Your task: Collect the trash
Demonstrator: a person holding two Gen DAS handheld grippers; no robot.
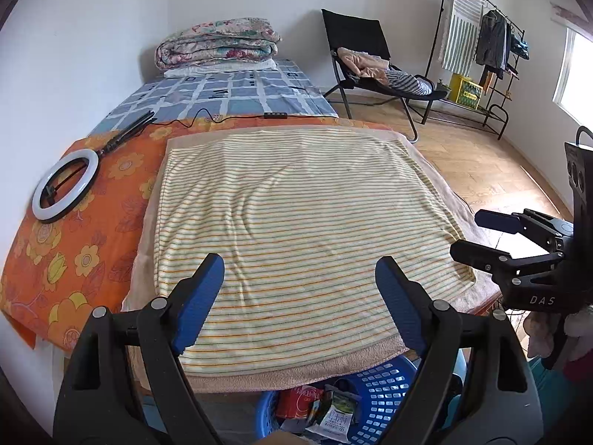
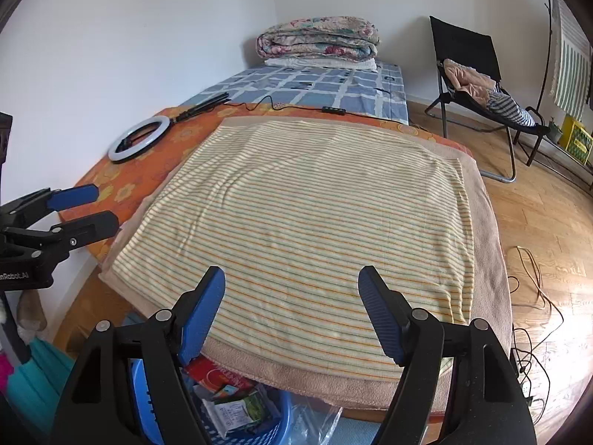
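A blue plastic basket (image 1: 381,389) sits on the floor below the near edge of the striped towel (image 1: 296,222). It holds trash: a red packet (image 1: 296,400) and a green and white wrapper (image 1: 337,413). The basket (image 2: 281,419) and wrappers (image 2: 241,411) also show in the right wrist view. My left gripper (image 1: 300,304) is open and empty above the towel's near edge. My right gripper (image 2: 292,311) is open and empty beside it; it also shows in the left wrist view (image 1: 478,235). The left gripper shows at the left of the right wrist view (image 2: 89,209).
A ring light (image 1: 66,185) with its cable lies on the orange floral cloth (image 1: 92,259). Folded quilts (image 1: 218,42) lie on the bed. A black chair (image 1: 370,59) with clothes and a clothes rack (image 1: 481,48) stand on the wooden floor. Cables (image 2: 533,296) trail at the right.
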